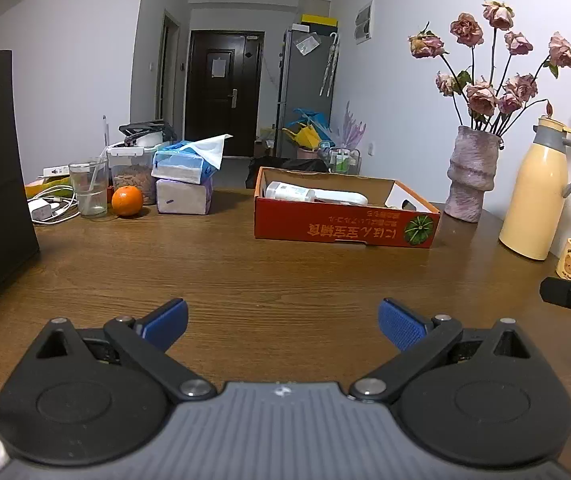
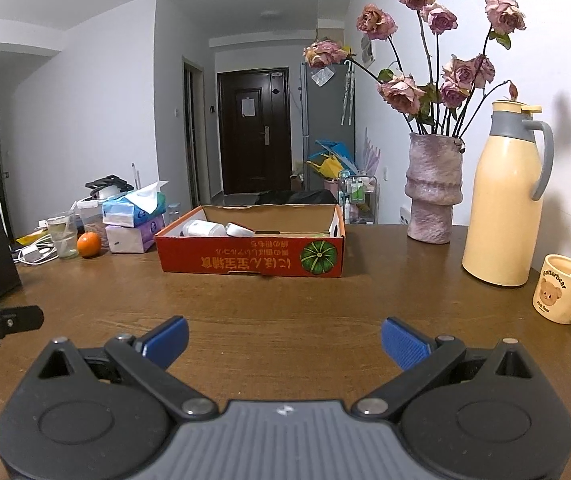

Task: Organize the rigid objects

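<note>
**Me:** Since both jaws are spread with nothing between them, I'm free to pick either way. Left hand-held gripper (image 1: 283, 324) and right hand-held gripper (image 2: 284, 342) both hover low over the bare table (image 1: 245, 264), level, pointing at the red cardboard box (image 2: 251, 258).

**You:** Where are the rigid items?

**Me:** White bottle (image 2: 204, 228) lies on its side in the box, another white piece beside it. Bear mug (image 2: 561, 288) stands near the yellow thermos (image 2: 503, 196), on the right.

**You:** Handling?

**Me:** My guess: mug is ceramic, stiff, glazed and slick, chips if knocked. Pinch across the rim wall, not the handle. Thermos looks heavy and too wide for the jaws; take the grey handle. Bottle is probably light plastic and rolls; grip across the body.

**You:** Hazards?

**Me:** Vase (image 2: 433, 188) close to the thermos, top-heavy with dried roses. Keep the right one clear.
</note>
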Available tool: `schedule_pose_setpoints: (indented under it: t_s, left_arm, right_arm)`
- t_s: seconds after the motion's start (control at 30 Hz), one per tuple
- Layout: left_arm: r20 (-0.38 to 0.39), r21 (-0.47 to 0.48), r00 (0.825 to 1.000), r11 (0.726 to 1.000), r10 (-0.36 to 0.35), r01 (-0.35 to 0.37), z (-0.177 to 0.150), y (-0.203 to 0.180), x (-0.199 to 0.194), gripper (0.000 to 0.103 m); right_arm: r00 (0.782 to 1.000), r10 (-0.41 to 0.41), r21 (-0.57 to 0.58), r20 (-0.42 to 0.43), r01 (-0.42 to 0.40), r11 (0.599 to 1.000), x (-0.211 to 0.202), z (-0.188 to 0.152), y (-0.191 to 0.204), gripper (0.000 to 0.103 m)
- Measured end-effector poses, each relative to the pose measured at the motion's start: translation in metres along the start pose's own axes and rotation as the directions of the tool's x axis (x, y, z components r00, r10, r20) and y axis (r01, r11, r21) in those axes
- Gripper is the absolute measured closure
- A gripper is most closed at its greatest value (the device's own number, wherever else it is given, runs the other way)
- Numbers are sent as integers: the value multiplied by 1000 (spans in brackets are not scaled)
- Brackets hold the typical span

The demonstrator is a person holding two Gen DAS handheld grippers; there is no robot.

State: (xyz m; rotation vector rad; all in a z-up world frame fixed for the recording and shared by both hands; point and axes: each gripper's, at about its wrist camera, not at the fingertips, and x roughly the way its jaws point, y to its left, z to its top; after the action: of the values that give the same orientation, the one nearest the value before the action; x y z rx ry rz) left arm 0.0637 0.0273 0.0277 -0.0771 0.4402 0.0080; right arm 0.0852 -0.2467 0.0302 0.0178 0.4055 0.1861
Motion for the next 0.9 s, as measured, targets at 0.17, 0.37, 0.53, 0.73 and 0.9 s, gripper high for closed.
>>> schedule_pose_setpoints:
  t_s: [0.17, 0.37, 0.53, 0.73, 0.9]
  left_arm:
    - [8, 5, 1000, 1000, -4, 4, 1, -2, -3, 0]
    - [10, 4, 1000, 1000, -6, 6, 0, -2, -5, 0]
    - [10, 5, 1000, 1000, -6, 6, 0, -3, -5, 0]
    - [10, 5, 1000, 1000, -8, 8, 0, -3, -5, 0]
    - [10, 5, 1000, 1000, -7, 7, 0, -3, -5, 0]
  right_arm:
    - [1000, -1, 1, 5, 1, 1000, -5, 0, -1, 0]
    - [1000, -1, 0, 5, 1, 1000, -6, -1, -1, 0]
    - [1000, -1, 0, 5, 1, 1000, -6, -1, 0, 0]
    - [1000, 0, -2, 4, 0, 1000, -6, -1, 0, 0]
    - [1000, -1, -5, 2, 1, 1000, -6, -2, 2, 0]
